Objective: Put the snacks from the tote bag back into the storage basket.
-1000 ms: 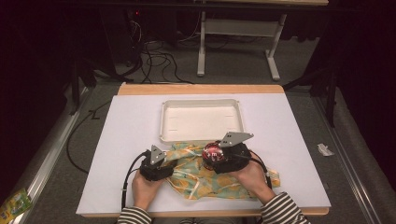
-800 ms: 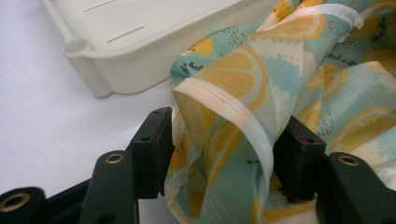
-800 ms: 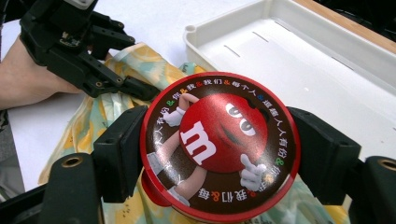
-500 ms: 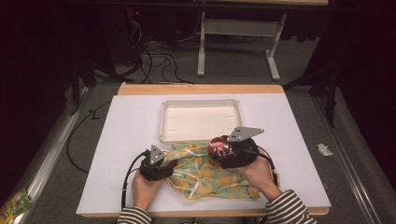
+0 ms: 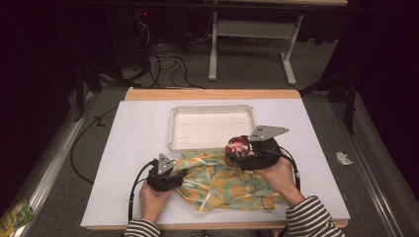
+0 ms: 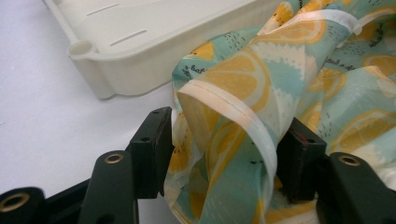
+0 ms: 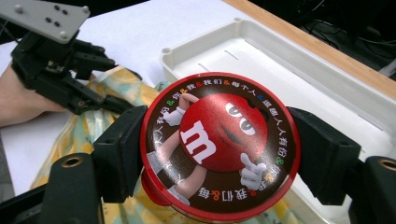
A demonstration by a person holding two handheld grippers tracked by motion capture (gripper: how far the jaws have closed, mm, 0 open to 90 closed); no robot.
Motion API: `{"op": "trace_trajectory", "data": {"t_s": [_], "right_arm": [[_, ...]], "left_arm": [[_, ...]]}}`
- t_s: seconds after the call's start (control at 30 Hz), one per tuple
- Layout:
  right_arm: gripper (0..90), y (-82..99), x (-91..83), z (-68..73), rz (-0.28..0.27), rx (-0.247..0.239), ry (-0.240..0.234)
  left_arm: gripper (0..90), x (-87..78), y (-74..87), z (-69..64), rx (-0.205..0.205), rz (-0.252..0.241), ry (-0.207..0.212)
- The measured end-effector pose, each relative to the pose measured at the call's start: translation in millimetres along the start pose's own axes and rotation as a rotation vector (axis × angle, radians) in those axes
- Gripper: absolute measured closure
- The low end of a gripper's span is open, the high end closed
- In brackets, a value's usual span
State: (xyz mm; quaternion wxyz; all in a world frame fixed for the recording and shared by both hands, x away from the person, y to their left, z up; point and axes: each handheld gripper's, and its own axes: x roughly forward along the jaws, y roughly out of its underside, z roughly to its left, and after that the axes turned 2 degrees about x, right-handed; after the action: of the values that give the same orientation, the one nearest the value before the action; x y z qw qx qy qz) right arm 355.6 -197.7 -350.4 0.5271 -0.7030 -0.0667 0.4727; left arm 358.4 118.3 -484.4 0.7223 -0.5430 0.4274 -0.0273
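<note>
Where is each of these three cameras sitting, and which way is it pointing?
High view: fixed above the person's side, facing forward and down on the table; forearms, hands and both hand-held grippers show.
Left gripper view: rides the left hand-held gripper, looking along its jaws, which hold a fold of the lemon-print cloth.
Right gripper view: rides the right hand-held gripper, whose jaws clamp the red round tin; the other hand shows beyond.
Shared: the white tray appears in all three.
</note>
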Motion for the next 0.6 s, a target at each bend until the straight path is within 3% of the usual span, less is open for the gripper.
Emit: {"op": "trace_trajectory", "data": {"t_s": [0.47,0.6], "right_arm": [[26.0,-14.5,10.3,-18.9,-0.004,0.018,0.021],[26.0,-16.9,14.7,-26.7,-0.018,0.068,-0.018]], "left_arm": [[42.6,-0.7,0.4,1.1,-0.002,-0.006,0.012],[42.4,-0.7,0.4,1.0,-0.001,-0.005,0.012]]}}
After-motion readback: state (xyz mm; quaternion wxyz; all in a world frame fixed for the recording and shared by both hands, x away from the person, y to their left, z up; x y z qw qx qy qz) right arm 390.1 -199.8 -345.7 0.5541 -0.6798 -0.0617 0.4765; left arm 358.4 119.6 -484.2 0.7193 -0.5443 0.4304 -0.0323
